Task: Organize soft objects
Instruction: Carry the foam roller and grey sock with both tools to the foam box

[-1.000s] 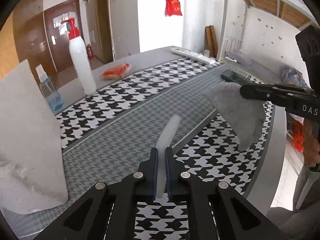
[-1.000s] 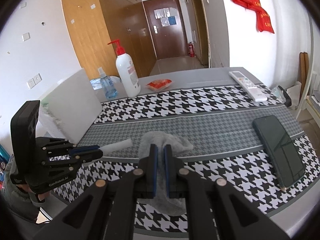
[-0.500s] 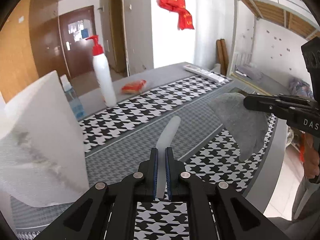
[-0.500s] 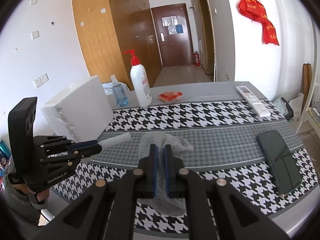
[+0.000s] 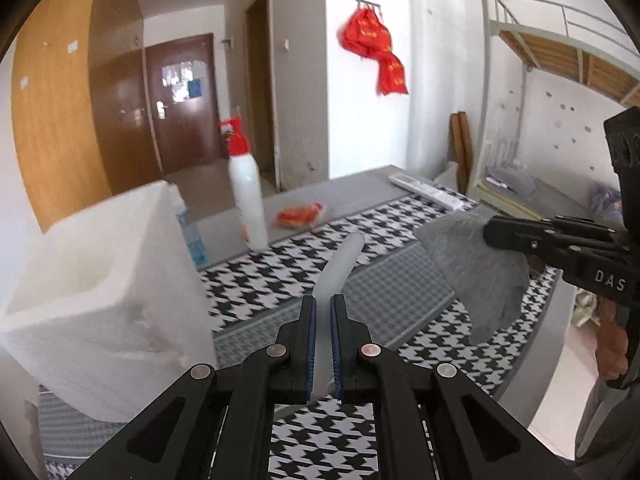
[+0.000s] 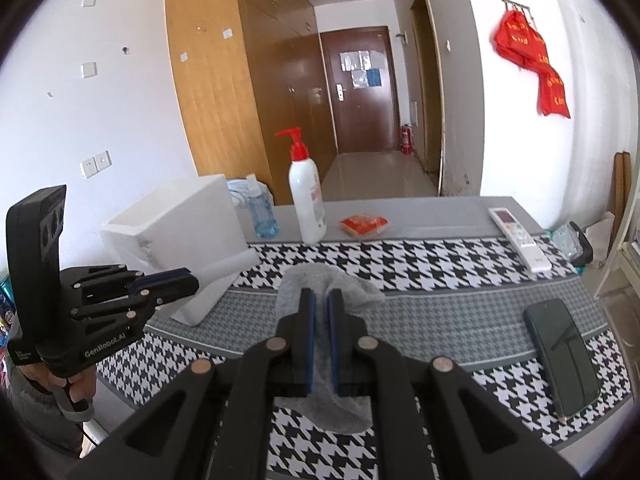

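Observation:
My left gripper [image 5: 322,304] is shut on a white foam strip [image 5: 340,266] that sticks out forward above the table; the gripper [image 6: 192,280] and strip [image 6: 230,266] also show at the left of the right wrist view. My right gripper [image 6: 319,296] is shut on a grey cloth [image 6: 328,284] that hangs from its jaws; the same cloth [image 5: 476,272] and gripper [image 5: 492,234] appear at the right of the left wrist view. An open white foam box [image 5: 104,300] stands at the left, close beside the left gripper; it also shows in the right wrist view [image 6: 176,232].
On the houndstooth table runner [image 6: 420,260] stand a white pump bottle with red top [image 6: 306,196], a small blue bottle [image 6: 260,214], an orange packet [image 6: 364,225], a white remote [image 6: 518,238] and a dark phone [image 6: 560,356]. The table's front edge is near.
Both grippers have risen with their loads and tilted up. The left gripper has come closer to the foam box, whose open top now shows.

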Tool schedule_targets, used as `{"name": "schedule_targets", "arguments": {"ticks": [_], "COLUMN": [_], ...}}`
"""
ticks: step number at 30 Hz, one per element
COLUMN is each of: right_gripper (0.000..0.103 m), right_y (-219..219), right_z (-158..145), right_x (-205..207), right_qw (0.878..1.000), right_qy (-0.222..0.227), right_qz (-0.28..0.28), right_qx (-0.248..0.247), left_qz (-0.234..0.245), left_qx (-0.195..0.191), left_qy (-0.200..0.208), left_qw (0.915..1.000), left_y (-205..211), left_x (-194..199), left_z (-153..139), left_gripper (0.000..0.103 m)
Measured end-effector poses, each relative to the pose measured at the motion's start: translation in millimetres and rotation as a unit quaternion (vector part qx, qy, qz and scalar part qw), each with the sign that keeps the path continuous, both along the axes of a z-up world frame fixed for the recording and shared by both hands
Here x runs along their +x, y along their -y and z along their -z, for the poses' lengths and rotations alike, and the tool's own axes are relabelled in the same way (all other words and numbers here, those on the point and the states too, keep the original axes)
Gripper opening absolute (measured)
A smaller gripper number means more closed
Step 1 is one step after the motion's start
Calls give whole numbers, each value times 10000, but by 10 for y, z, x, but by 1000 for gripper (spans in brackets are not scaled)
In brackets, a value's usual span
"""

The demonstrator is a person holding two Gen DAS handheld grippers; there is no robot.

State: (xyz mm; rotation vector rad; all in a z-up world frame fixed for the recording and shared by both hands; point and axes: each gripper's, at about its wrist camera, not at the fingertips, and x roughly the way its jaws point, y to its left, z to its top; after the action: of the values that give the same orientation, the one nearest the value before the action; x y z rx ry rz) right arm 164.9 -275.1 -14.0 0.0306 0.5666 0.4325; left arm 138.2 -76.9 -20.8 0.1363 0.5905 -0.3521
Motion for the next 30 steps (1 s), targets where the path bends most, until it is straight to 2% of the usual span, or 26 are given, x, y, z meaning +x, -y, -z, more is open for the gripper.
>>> {"name": "schedule_targets", "arguments": {"ticks": [7,30], "right_gripper": [9,9], "right_y": [-118,-590], "right_z": [-117,-486], "right_x": [31,201], "right_qw": [9998,9966], "right_qy": [168,597], "right_qz": [-102,-547], "right_qx": [-16,172], "left_qz": [-244,-781], "left_qx": [-142,-376], "left_qy": [328,928], "left_qw": [9991,9919], "left_y": [-166,-549], "left_x": [-35,-52], "left_z": [-184,-600], "left_gripper": [8,8]}}
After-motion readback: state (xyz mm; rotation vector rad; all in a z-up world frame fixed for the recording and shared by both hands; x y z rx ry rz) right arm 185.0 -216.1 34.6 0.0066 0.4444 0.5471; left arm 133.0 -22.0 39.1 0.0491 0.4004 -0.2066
